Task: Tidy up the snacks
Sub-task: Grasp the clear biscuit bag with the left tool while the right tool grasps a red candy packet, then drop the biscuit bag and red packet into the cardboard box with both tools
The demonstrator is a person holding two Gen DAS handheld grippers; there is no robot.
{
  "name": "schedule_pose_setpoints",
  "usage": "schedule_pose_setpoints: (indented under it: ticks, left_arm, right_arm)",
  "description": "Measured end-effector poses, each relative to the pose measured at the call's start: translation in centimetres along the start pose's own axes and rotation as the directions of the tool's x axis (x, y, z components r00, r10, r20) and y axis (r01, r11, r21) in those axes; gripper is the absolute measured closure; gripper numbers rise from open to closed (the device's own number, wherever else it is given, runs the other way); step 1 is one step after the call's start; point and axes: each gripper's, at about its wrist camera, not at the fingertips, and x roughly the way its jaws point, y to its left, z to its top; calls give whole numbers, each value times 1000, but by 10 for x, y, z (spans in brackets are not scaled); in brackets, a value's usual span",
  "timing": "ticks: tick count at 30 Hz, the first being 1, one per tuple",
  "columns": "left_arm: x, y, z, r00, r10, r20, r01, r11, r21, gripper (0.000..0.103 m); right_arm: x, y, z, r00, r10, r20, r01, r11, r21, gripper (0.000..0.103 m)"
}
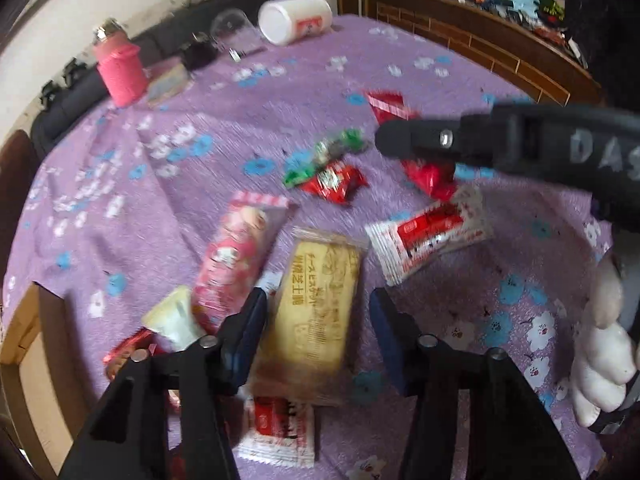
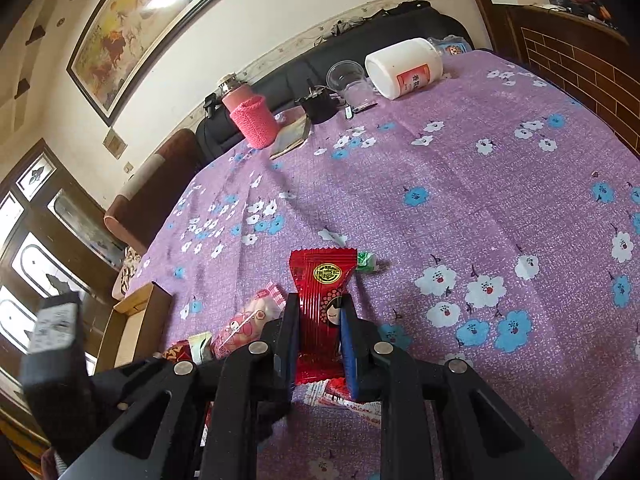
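Several wrapped snacks lie on a purple flowered tablecloth (image 1: 224, 128). My left gripper (image 1: 316, 320) points down over a yellow biscuit packet (image 1: 316, 312). The packet lies between the blue pads; the right pad stands clear of it, so the jaws are open. A pink packet (image 1: 232, 256) and a red-and-white packet (image 1: 428, 236) flank it. My right gripper (image 2: 320, 308) is shut on a red candy packet (image 2: 322, 296), held upright above the cloth. In the left wrist view the right gripper (image 1: 384, 140) reaches in from the right, above a green candy (image 1: 320, 156) and a small red candy (image 1: 336, 182).
A cardboard box (image 2: 136, 320) stands off the table's left edge. At the far edge are a pink bottle (image 2: 252, 120), a clear cup (image 2: 348, 78) and a white jar (image 2: 404, 66) on its side. A white-gloved hand (image 1: 600, 340) grips the right handle.
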Motion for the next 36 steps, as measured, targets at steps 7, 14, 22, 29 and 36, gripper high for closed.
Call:
schedule_pose_setpoints:
  ticks: [7, 14, 22, 29, 36]
  left_arm:
    - [-16, 5, -8, 998, -11, 66, 17, 995, -100, 71]
    - [-102, 41, -50, 977, 25, 211, 36, 959, -281, 71]
    - [-179, 135, -171, 958, 210, 197, -53, 802, -595, 70]
    - [-166, 190, -238, 968, 243, 66, -126, 694, -709, 70]
    - [-159, 206, -268, 967, 255, 10, -169, 671, -722, 71]
  right_arm:
    - [0, -5, 0, 1000, 22, 2, -22, 1000, 23, 84]
    - [0, 9, -5, 997, 76, -4, -76, 997, -13, 84]
    - [-9, 68, -30, 994, 103, -46, -108, 988, -113, 84]
    - [-17, 194, -83, 945, 247, -216, -301, 916, -266, 83]
    - [29, 261, -142, 893, 235, -383, -357, 888, -289, 83]
